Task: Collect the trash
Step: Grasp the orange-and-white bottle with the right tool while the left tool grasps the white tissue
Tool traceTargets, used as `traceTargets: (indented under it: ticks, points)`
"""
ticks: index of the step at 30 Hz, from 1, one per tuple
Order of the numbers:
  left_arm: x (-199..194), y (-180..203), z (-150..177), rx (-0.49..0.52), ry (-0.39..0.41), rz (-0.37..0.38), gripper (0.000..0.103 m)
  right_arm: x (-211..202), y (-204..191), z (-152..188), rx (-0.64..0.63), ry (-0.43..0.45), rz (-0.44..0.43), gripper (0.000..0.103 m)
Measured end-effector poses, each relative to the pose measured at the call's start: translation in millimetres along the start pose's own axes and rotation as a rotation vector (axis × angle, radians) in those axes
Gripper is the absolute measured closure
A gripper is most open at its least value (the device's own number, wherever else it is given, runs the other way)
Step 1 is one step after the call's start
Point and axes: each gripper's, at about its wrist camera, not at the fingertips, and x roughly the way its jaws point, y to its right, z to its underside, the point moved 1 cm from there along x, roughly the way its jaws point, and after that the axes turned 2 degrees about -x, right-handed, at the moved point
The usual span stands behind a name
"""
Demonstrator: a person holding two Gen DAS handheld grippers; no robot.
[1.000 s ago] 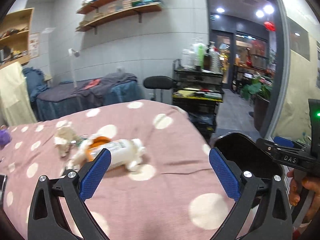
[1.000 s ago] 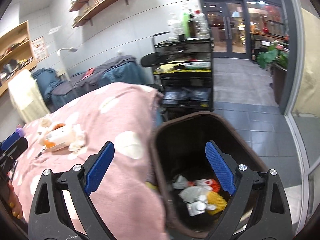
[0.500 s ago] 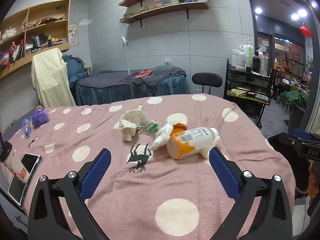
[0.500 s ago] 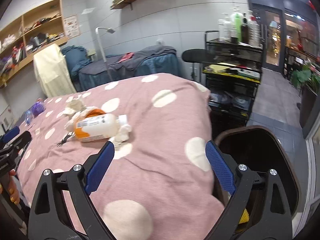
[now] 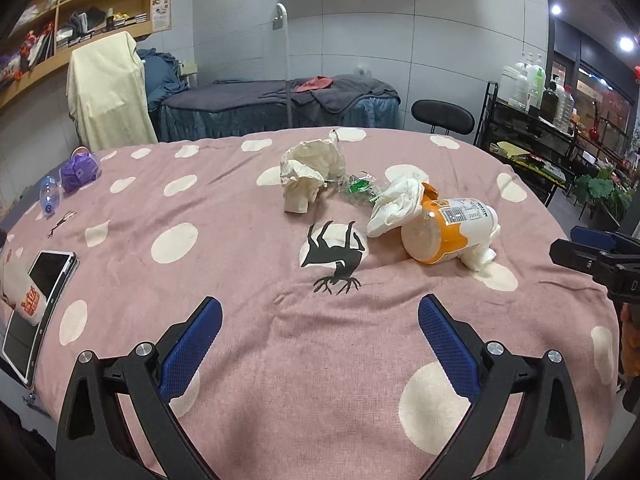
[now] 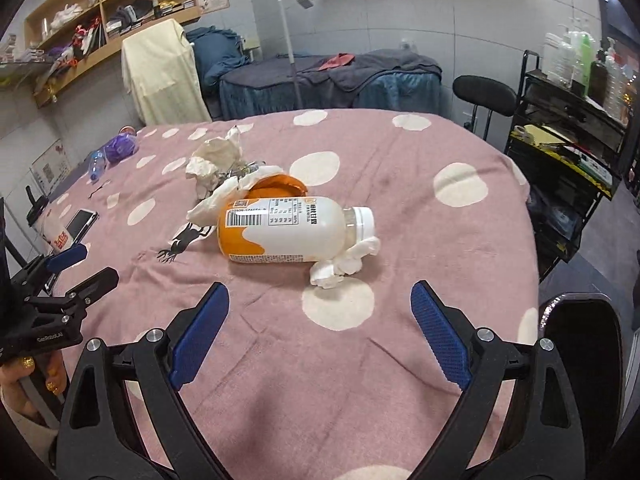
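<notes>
Showing only rightward, bin (image 6: 580,344) edges the table; both jaws gape empty.

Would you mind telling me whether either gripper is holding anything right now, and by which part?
Nothing is held: the left gripper and right gripper are both open above the pink dotted cloth.
</notes>
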Motion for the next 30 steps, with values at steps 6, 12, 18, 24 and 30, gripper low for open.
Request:
traceTargets:
  ticks: [6,12,18,24,30]
  points:
    - [8.5,-2.4,-11.5,0.019,0.013,0.049,0.006,27.8,-3.4,-18.9,0.046,-0.055,-0.07,0.012]
    - [21.4,-2.3,-24.6,0.035,0.008,0.087,0.006,37.2,-27.3,-42.5,-0.159,-0.031,-0.043,0.012]
    - [43.5,11.5,-33.8,0.104,-0.031,0.145,0.017,53.4,-36.7,-44.8,-0.414,-0.078,-0.104,0.012]
    - [73.6,25.6,-42.0,0.173,-0.092,0.181,0.028,71.8,-44.3,-44.9,-0.689,-0.12,-0.146,0.021]
    - [97.9,31.9,-51.6,0.204,-0.127,0.254,0.041,99.2,-49.6,-48.3,-0.89,-0.163,-0.199,0.027]
